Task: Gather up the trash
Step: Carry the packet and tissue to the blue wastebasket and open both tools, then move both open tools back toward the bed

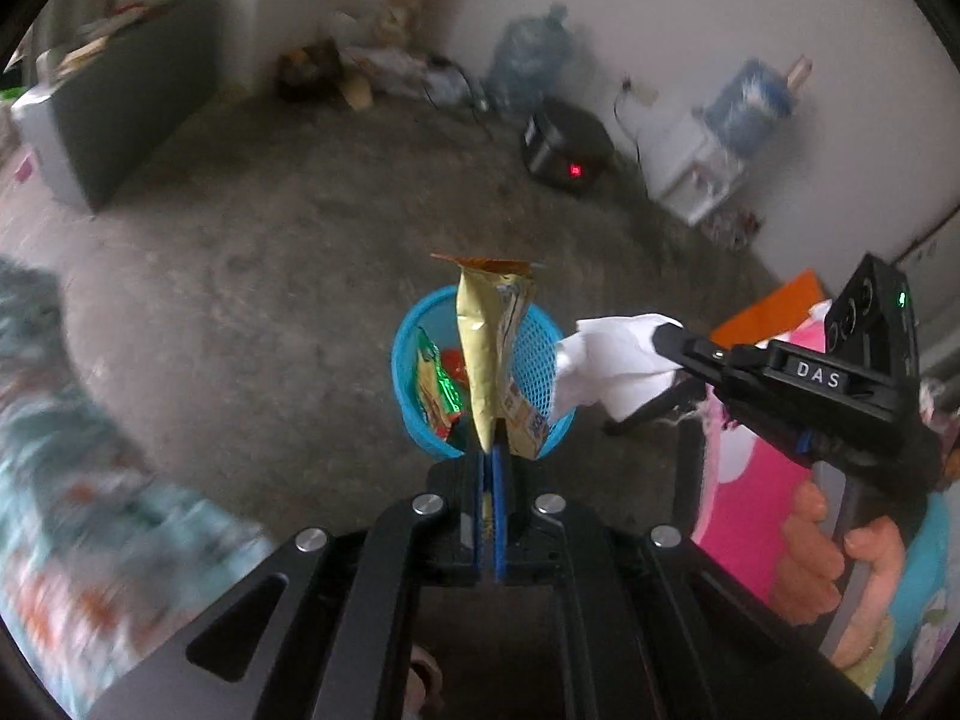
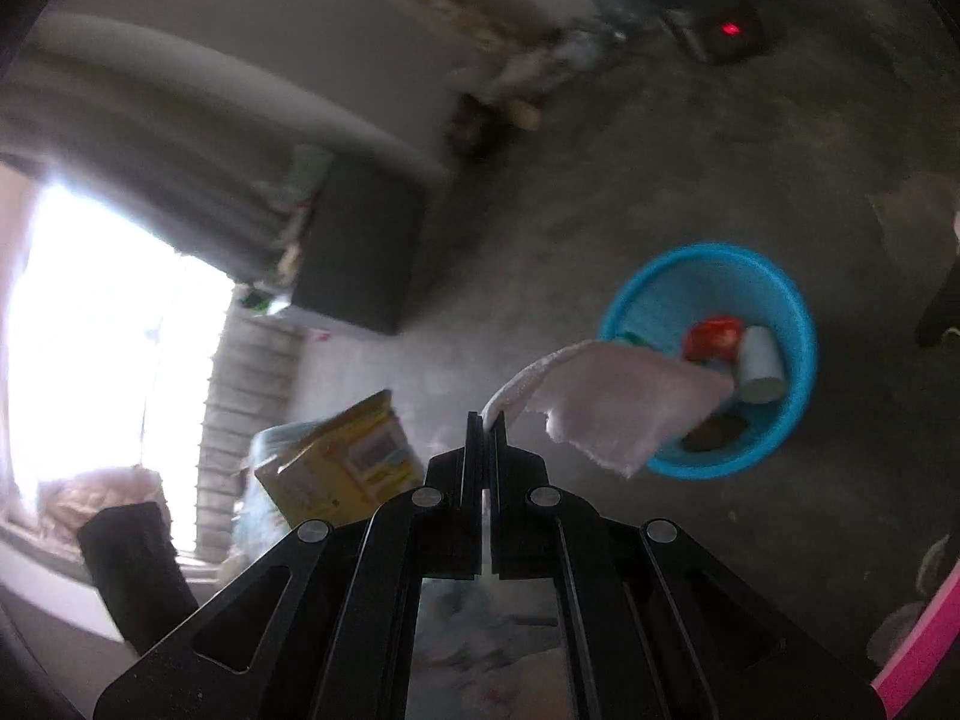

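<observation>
1. Holding my left gripper (image 1: 492, 450) over the blue basket (image 1: 414, 324), I see its fingers clenched on a yellow wrapper (image 1: 480, 348) standing upright.
2. My right gripper (image 2: 487, 420) has its fingers pinched on a white tissue (image 2: 624, 408), which hangs at the basket's rim.
3. Red and green packets (image 1: 441, 384) lie inside the basket on the concrete floor (image 1: 270, 252).

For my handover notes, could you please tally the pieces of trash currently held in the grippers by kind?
Yellow snack wrapper, held by left gripper: 1
White crumpled tissue, held by right gripper: 1
Total held: 2, both above the blue basket.
</observation>
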### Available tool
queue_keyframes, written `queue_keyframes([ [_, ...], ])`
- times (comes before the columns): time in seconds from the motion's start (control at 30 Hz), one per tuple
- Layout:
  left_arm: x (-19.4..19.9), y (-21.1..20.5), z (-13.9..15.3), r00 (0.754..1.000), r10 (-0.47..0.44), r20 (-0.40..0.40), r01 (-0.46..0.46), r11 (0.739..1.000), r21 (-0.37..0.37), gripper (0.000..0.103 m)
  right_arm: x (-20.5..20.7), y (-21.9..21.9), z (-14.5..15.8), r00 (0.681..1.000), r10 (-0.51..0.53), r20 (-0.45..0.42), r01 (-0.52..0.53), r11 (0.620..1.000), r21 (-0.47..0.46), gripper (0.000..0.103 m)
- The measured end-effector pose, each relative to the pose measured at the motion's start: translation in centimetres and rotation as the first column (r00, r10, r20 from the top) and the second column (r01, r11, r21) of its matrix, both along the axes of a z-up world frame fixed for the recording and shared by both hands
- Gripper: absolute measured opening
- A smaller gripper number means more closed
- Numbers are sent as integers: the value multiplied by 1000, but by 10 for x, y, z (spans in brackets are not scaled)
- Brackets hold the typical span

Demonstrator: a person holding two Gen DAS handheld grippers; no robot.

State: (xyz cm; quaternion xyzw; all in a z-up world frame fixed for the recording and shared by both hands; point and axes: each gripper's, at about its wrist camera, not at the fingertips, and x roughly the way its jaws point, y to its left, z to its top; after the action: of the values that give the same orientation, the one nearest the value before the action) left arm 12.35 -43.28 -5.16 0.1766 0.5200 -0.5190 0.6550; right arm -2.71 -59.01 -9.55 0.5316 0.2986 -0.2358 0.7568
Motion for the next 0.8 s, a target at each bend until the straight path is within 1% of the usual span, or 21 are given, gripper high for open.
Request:
queue_keyframes([
  [0.1, -6, -42, -28, 998, -58, 13, 57, 997, 57, 2, 11, -22, -16, 997, -5, -73, 5, 1000, -1, 4],
  [0.23, -3, -84, -64, 996, -84, 10, 83, 991, 105, 4, 34, -56, -45, 980, 25, -197, -28, 1000, -13, 7],
  [0.27, -2, -94, -74, 996, -89, 1, 88, 989, 119, 5, 36, -61, -50, 973, 34, -229, -40, 999, -20, 14],
  [0.3, -2, -102, -81, 996, -88, -3, 88, 988, 124, 7, 42, -66, -55, 964, 53, -260, -62, 998, -27, 24],
  [0.33, -2, -107, -86, 996, -86, -4, 86, 988, 127, 13, 47, -69, -61, 954, 64, -294, -77, 996, -33, 32],
  [0.37, -2, -114, -92, 997, -83, -6, 83, 988, 127, 26, 51, -72, -69, 943, 72, -325, -89, 995, -36, 44],
  [0.4, -1, -116, -95, 997, -79, -3, 79, 989, 128, 33, 50, -72, -74, 933, 83, -350, -103, 994, -38, 51],
  [0.43, -2, -118, -96, 997, -79, 1, 78, 989, 124, 38, 52, -72, -79, 921, 94, -377, -117, 992, -41, 52],
  [0.47, -2, -119, -96, 997, -81, 4, 80, 990, 118, 39, 50, -70, -83, 912, 96, -400, -124, 991, -44, 55],
  [0.5, -3, -119, -95, 996, -85, 6, 84, 991, 107, 41, 48, -71, -87, 905, 95, -414, -126, 991, -48, 57],
  [0.53, -4, -119, -92, 996, -89, 5, 88, 992, 94, 44, 47, -70, -88, 906, 93, -413, -125, 991, -51, 57],
  [0.57, -4, -117, -86, 996, -90, 8, 90, 993, 75, 47, 43, -68, -87, 911, 85, -404, -117, 992, -56, 58],
  [0.63, -3, -113, -77, 996, -83, 16, 82, 995, 51, 50, 35, -65, -83, 923, 59, -381, -95, 992, -77, 60],
  [0.7, -1, -106, -61, 997, -70, 23, 70, 997, 20, 52, 31, -64, -77, 930, 31, -366, -69, 993, -92, 62],
  [0.8, 1, -93, -32, 998, -52, 29, 52, 998, -23, 56, 22, -55, -57, 951, 0, -310, -35, 994, -108, 62],
])
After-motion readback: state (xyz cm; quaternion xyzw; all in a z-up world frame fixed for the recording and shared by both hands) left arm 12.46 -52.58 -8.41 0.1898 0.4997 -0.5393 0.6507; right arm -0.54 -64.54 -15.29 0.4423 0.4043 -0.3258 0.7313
